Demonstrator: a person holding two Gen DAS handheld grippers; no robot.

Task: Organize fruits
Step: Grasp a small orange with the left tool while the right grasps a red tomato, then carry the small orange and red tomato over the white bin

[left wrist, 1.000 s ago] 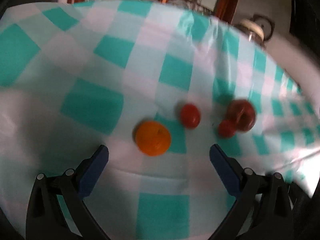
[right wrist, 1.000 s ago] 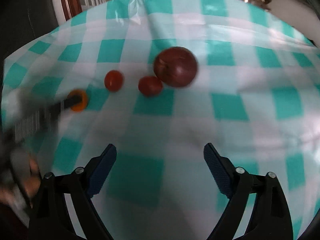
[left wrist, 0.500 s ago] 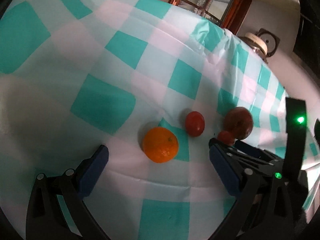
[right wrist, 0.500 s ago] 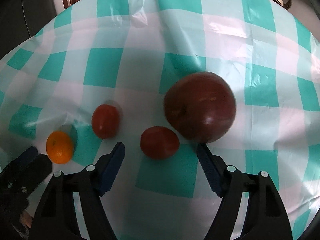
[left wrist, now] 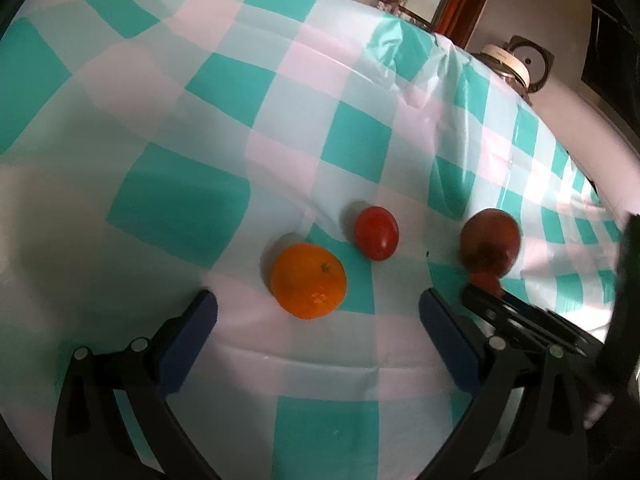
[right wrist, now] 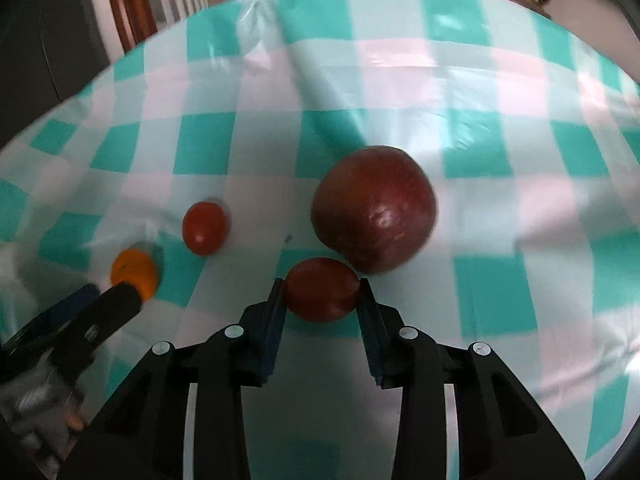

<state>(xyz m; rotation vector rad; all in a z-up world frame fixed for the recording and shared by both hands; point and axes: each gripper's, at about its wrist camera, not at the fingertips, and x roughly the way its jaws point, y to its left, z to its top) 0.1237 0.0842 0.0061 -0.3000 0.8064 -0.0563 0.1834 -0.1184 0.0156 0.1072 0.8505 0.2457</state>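
The right gripper [right wrist: 322,288] is clamped on a small red tomato [right wrist: 321,289], its blue pads pressed against both sides of the fruit, which sits on the checked tablecloth [right wrist: 500,208] touching or just in front of a big dark red apple [right wrist: 374,208]. A second tomato [left wrist: 376,232] lies to the left, apart from them, and an orange [left wrist: 308,280] sits near it. The left gripper [left wrist: 318,312] hangs with its jaws wide apart and empty (the orange lies just ahead of its tips, not between them).
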